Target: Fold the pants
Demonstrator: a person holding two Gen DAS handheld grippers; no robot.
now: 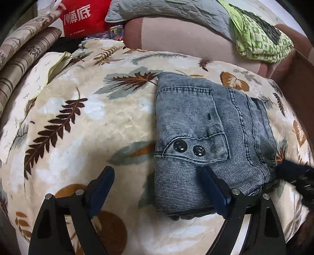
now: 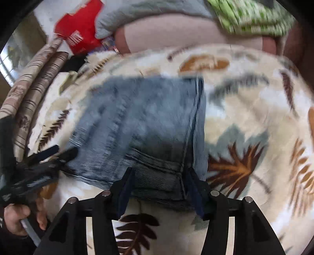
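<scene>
- Left wrist view: the denim pants point(image 1: 212, 141) lie folded into a compact, roughly rectangular stack on the leaf-print blanket point(image 1: 78, 121) covering the bed, toward its right side. Judged from this, the folding is essentially done; only squaring of the near edge, where layers overhang unevenly, may remain.
- Left wrist view: the left gripper point(image 1: 157, 188) has its fingers point(image 1: 102, 186) spread wide, with nothing clamped. One finger rests over the near-left part of the stack; the other stands over bare blanket.
- Left wrist view: open blanket extends left of the stack. The far edge is bounded by a pink bolster point(image 1: 186, 39) carrying a green patterned cloth point(image 1: 261, 41); a striped cushion point(image 1: 25, 58) and a red bag point(image 1: 82, 17) occupy the far-left corner.
- Right wrist view (motion-blurred): the right gripper point(image 2: 159, 190) is partly open. Its fingers straddle the near hem of the pants point(image 2: 141, 125) without visibly pressing.
- Right wrist view: the left gripper point(image 2: 39, 162), held by a hand point(image 2: 17, 219), sits at the stack's left side. Clear blanket lies to the right.
</scene>
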